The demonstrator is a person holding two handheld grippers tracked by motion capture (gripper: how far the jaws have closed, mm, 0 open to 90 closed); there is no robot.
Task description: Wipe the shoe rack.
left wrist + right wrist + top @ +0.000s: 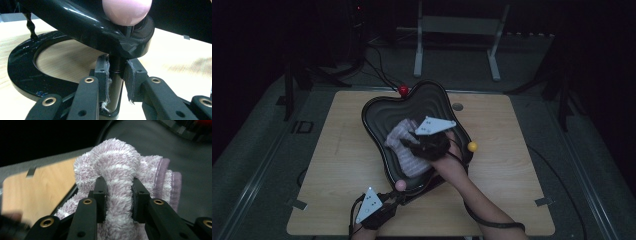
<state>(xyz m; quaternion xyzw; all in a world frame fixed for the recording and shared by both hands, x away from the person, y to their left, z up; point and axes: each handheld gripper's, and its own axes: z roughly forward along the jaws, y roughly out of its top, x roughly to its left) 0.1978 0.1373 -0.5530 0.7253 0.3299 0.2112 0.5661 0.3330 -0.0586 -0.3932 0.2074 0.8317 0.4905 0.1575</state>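
The black wavy tray (382,107) sits tilted near the middle of the worktop (337,165), reaching toward its far edge. The left gripper (117,75), at the near edge, is clamped on the tray's black post (115,82) under a pink ball (126,10). The right gripper (119,195) pinches a fold of the pink-and-white striped towel (117,165) lying in the tray.
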